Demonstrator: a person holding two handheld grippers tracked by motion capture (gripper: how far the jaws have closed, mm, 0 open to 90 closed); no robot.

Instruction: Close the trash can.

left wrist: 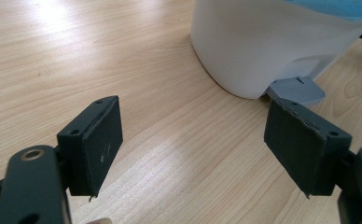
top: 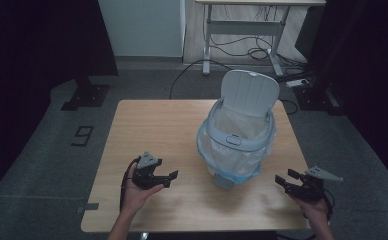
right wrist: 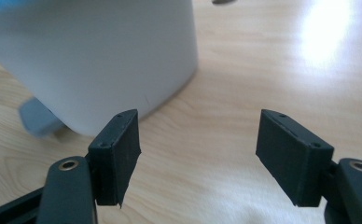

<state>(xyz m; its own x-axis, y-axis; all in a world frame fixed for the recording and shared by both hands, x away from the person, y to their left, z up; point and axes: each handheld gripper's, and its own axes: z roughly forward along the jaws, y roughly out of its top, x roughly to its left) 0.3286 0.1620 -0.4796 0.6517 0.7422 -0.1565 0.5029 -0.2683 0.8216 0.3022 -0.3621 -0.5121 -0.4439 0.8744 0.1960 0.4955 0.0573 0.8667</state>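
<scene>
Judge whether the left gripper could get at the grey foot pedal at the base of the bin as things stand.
Probably yes. The left gripper is open and holds nothing, and bare table lies between it and the pedal, which juts from under the bin on the side facing the person.

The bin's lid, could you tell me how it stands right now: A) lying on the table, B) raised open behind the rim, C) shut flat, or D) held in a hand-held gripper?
B: the lid stands upright behind the bin, whose mouth shows its liner.
</scene>
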